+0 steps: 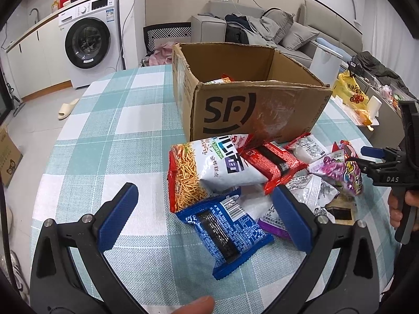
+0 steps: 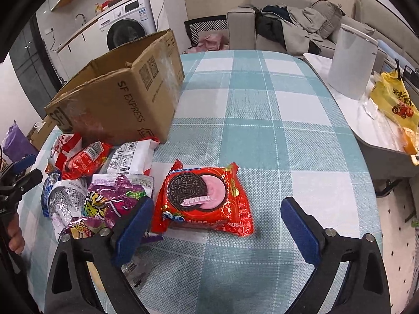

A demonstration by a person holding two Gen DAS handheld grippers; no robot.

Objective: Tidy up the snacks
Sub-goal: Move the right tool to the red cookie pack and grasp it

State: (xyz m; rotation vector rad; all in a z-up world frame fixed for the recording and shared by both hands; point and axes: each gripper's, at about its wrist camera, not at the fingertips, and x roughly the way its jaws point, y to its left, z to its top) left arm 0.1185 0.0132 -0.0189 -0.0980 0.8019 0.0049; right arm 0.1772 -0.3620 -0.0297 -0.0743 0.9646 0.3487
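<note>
lying between the right gripper fingers, red oreo pack.

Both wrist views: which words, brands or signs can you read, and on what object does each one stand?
"SF": logo on the brown cardboard box.
"SF EXPRESS": side of that box.
"OREO": cookie picture on the red Oreo packet.
"DAS": black body of the right gripper.
Chinese print on the other snack packets and the yellow plastic bag: not readable to me.

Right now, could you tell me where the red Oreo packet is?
In the right wrist view, the red Oreo packet lies flat on the checked tablecloth, just right of the snack pile.
</note>
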